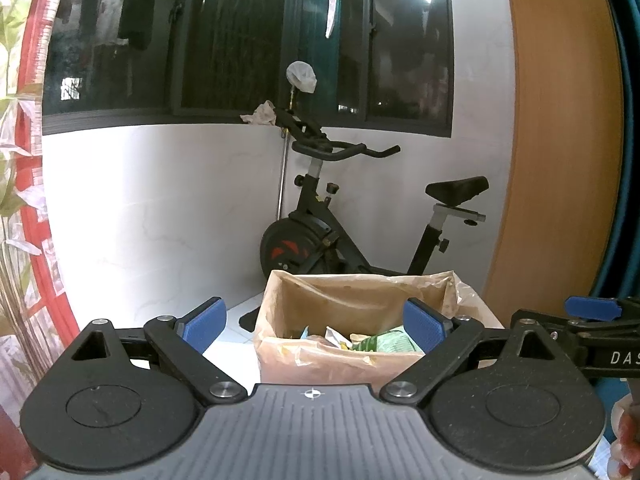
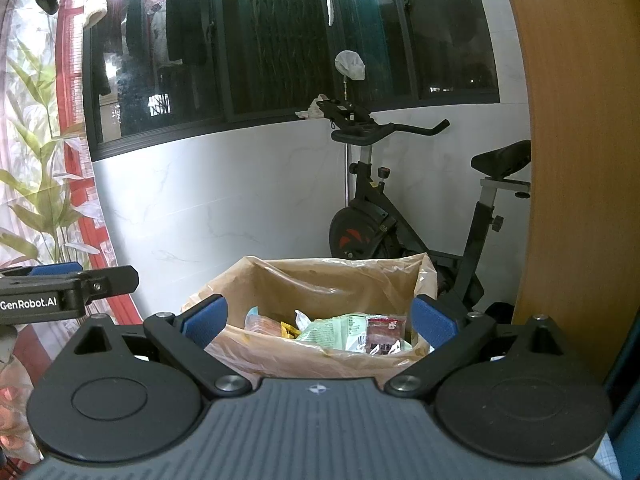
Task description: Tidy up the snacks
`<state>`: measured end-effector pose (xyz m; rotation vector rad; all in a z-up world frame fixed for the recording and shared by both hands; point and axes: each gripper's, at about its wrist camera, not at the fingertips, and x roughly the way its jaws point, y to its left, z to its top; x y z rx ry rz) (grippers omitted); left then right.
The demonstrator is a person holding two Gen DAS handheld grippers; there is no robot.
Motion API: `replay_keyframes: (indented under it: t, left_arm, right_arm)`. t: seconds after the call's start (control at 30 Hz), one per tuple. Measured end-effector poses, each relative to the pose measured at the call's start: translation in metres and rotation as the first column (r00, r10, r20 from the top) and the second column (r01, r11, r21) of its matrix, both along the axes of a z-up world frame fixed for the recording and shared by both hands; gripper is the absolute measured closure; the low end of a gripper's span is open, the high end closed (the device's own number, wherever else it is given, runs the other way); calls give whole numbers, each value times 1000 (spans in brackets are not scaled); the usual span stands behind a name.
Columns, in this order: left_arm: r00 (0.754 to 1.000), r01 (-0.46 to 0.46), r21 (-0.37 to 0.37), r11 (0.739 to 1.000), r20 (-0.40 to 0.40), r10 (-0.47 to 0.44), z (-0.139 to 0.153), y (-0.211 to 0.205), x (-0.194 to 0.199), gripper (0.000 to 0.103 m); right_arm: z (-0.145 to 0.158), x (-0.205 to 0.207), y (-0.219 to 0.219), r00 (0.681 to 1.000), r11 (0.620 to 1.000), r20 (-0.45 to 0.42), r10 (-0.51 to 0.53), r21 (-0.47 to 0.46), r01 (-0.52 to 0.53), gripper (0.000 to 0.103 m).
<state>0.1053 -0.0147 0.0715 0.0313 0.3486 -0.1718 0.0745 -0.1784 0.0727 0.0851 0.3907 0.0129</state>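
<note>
Grippers left (image 1: pixel 316 326), right (image 2: pixel 320 320) released, short of bag (image 2: pixel 320 276) rim; snacks (image 2: pixel 352 332) apparently inside.

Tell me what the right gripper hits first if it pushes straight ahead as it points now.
Probably the near wall of the lined box holding snack packets. The right gripper is open and empty, aimed at it; depth is unclear, and it may pass just over the rim.

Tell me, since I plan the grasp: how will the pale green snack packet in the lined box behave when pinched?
The pale green snack packet looks like a thin, creased film, so it is probably floppy and light. Its glossy surface may slip. It lies among other packets in the lined box, so neighbours may shift.
</note>
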Motion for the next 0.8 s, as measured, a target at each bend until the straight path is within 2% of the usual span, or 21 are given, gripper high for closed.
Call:
replay_keyframes:
  t: [0.8]
  left_arm:
    - [1000,3,-7,1000,-11,-4,1,6,-3,7]
  right_arm:
    - [-1,0,-1,1000,1000,-2,-1,-2,1,3]
